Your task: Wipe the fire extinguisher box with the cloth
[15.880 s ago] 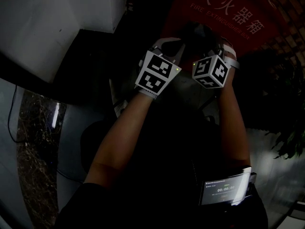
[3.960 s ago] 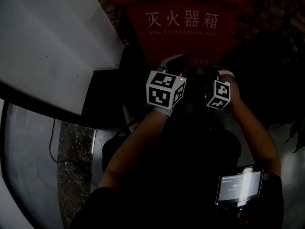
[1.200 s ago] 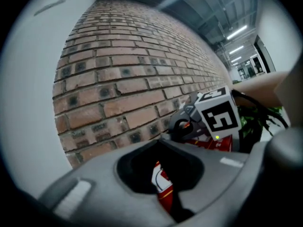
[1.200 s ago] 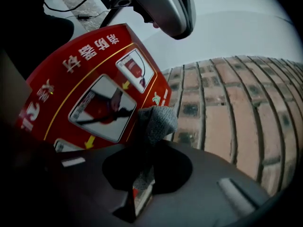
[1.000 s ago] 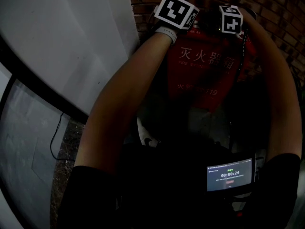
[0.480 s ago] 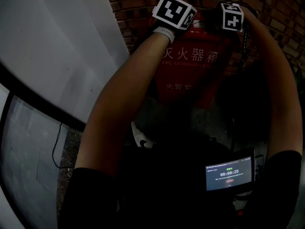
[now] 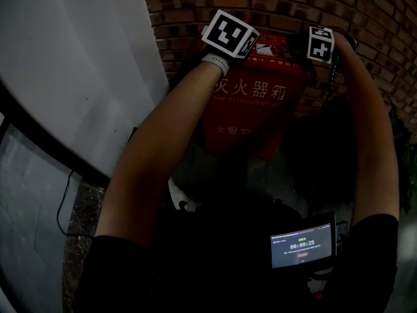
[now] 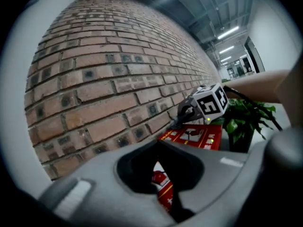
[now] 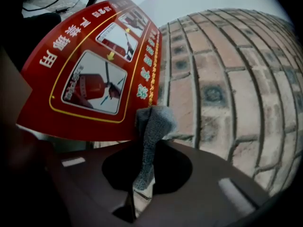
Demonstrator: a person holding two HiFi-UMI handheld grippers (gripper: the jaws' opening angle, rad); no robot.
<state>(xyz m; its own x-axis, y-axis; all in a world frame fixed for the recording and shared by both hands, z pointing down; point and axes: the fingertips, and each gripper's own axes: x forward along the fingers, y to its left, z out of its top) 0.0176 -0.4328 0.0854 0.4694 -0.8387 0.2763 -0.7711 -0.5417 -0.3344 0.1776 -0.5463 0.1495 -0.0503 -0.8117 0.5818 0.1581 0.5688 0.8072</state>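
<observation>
The red fire extinguisher box (image 7: 251,103) stands against a brick wall (image 7: 273,5). Both grippers are up at its top edge. My left gripper (image 7: 229,36) is at the top's left end and my right gripper (image 7: 319,44) at its right end. In the right gripper view the right gripper (image 9: 149,145) is shut on a grey cloth (image 9: 152,124), which sticks out toward the box's red top panel (image 9: 94,65) with its instruction pictures. In the left gripper view the left gripper (image 8: 160,144) is shut with nothing in it, and the box top (image 8: 199,136) lies just beyond.
A white wall panel (image 7: 78,77) runs along the left. A green plant (image 8: 251,119) stands right of the box. A small lit screen (image 7: 303,243) sits near my right arm. A shoe (image 7: 182,204) and a cable (image 7: 65,194) are on the floor.
Both grippers have risen from in front of the box to its top edge. Over the last second the box has slid lower in the head view; the grippers stay at the top.
</observation>
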